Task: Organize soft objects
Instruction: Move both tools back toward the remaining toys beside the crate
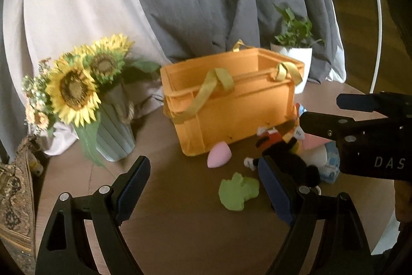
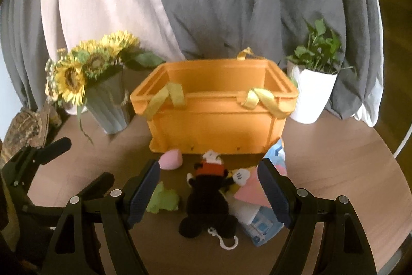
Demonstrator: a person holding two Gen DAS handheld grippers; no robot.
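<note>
Left wrist view: the left gripper (image 1: 203, 187) is seen with jaws wide apart and nothing between them, above the brown table (image 1: 180, 236). Just ahead lie a green soft piece (image 1: 238, 191), a pink egg-shaped sponge (image 1: 219, 158) touching the orange crate (image 1: 231, 105), and a black plush toy (image 1: 285, 159). The right gripper (image 1: 322, 117) enters from the right, above the toys.

Right wrist view: the right gripper (image 2: 209, 187) is likewise spread wide and holds nothing; the black plush toy (image 2: 206, 202) is framed between its fingers, resting partly on a pink and blue packet pile (image 2: 257, 210) beside the crate (image 2: 216, 107). A white clip (image 2: 228, 240) trails from the toy.

Risk, as judged: with both grippers crowded over one cluster, fingers could collide, or a closing jaw could pinch a packet along with the plush.
</note>
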